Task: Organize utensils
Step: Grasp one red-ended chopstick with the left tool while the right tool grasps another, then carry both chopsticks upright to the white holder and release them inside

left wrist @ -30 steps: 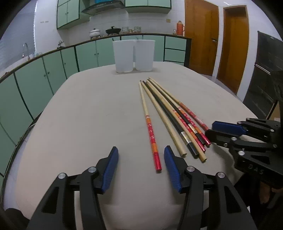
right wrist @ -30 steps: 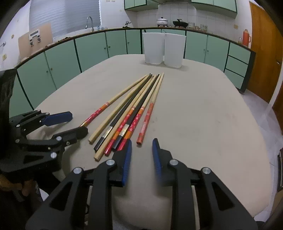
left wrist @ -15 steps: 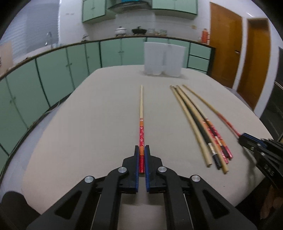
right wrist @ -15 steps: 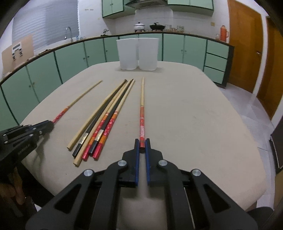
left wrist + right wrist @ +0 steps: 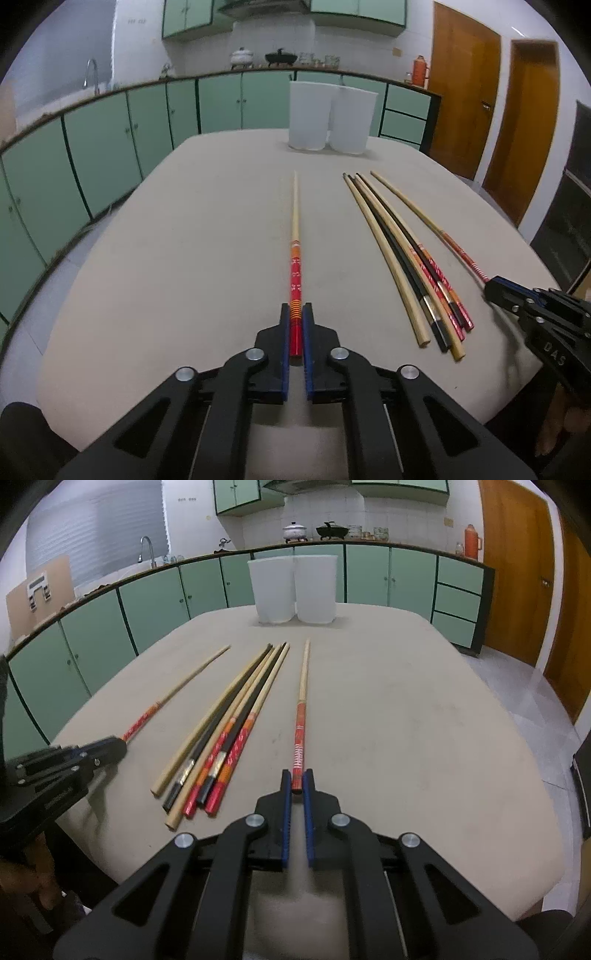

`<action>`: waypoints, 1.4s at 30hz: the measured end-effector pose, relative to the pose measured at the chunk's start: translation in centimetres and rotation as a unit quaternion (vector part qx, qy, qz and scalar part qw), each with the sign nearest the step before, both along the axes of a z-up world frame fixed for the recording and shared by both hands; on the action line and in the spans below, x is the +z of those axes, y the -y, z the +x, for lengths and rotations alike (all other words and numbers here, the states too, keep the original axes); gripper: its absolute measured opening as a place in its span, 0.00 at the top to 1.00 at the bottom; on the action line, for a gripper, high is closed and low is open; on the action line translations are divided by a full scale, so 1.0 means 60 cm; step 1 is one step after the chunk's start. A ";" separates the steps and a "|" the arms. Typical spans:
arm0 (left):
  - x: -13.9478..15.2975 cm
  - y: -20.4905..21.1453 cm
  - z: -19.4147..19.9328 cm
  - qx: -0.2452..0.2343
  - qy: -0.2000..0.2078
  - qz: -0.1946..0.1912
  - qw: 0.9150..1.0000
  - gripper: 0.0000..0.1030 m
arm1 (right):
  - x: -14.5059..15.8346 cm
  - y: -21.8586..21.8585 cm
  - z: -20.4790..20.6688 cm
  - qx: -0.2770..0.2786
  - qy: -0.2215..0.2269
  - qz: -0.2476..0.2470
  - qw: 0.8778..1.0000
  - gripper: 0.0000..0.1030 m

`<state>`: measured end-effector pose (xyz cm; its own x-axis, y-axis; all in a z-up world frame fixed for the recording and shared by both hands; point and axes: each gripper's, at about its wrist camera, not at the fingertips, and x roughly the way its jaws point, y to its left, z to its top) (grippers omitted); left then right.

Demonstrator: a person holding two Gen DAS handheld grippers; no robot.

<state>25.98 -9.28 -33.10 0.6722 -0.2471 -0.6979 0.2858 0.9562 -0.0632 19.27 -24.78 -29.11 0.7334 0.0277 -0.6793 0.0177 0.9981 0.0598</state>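
In the left wrist view my left gripper (image 5: 296,308) is shut on the red end of a red-and-tan chopstick (image 5: 295,236) that points toward two white containers (image 5: 308,114). To its right, several loose chopsticks (image 5: 417,258) lie in a bundle on the beige table (image 5: 184,258). My right gripper (image 5: 296,775) is shut on the red end of another chopstick (image 5: 302,701), to the right of the same bundle (image 5: 229,723). Each gripper also shows at the edge of the other's view: the right gripper (image 5: 495,290) and the left gripper (image 5: 114,747).
The two white containers (image 5: 271,590) stand side by side at the table's far edge. Green cabinets (image 5: 155,602) curve behind the table. Wooden doors (image 5: 465,92) are at the right. Bare tabletop (image 5: 424,720) stretches right of the right gripper.
A second ago both grippers stood open at the chopsticks' near ends. Each has since shut on one chopstick, and the two held chopsticks now lie apart from the bundle.
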 end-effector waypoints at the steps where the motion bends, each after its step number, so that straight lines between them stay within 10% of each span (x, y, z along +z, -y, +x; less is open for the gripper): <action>1: 0.011 -0.007 0.001 0.006 -0.004 -0.008 1.000 0.94 | 0.011 0.003 -0.003 -0.003 0.002 0.004 1.000 0.95; 19: 0.261 -0.049 -0.003 -0.008 0.070 -0.041 0.997 0.94 | 0.271 -0.003 -0.007 0.034 0.091 -0.010 0.995 0.95; 42: 0.359 -0.021 0.163 -0.076 0.032 -0.044 0.996 0.94 | 0.391 0.010 0.206 0.115 -0.004 -0.021 0.993 0.95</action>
